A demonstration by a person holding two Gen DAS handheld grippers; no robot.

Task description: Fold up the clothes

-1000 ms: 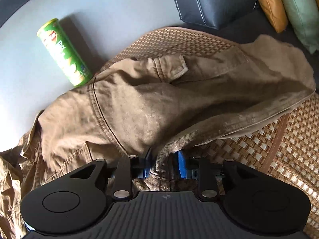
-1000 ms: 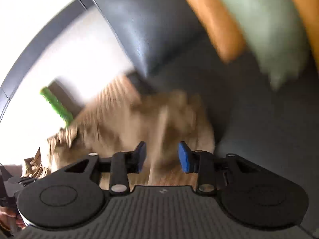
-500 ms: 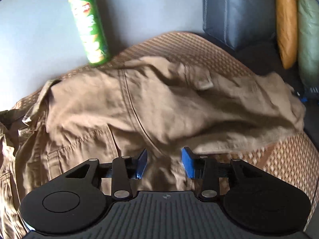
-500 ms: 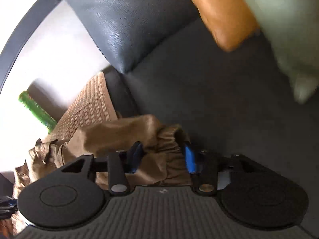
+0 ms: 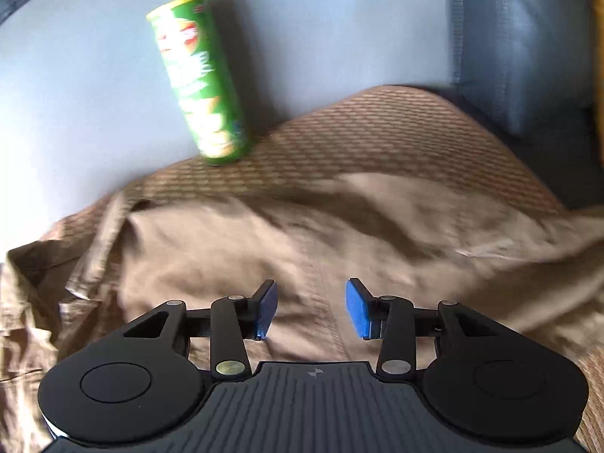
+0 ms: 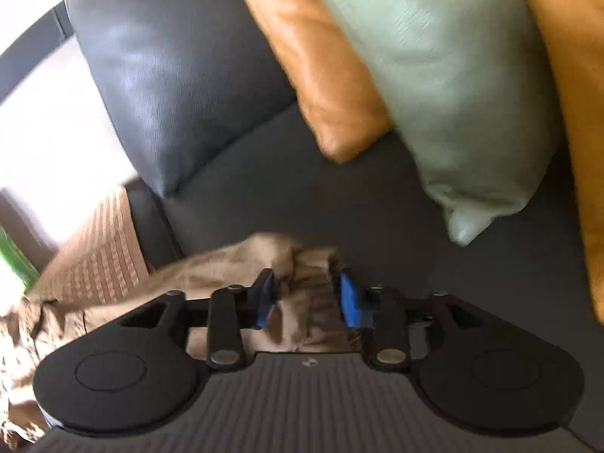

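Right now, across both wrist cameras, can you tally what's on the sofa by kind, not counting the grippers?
Khaki trousers: 1
Green chip can: 1
Woven mat: 1
Dark leather cushion: 1
Orange cushions: 2
Pale green cushion: 1
Total: 7

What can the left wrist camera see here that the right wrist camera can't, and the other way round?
Only the left view shows the whole green snack can standing upright, and the left gripper, open above the cloth. Only the right view shows the orange cushion, the pale green cushion and the right gripper with bunched cloth between its blue pads. Both show the tan garment, the woven mat and the dark cushion.
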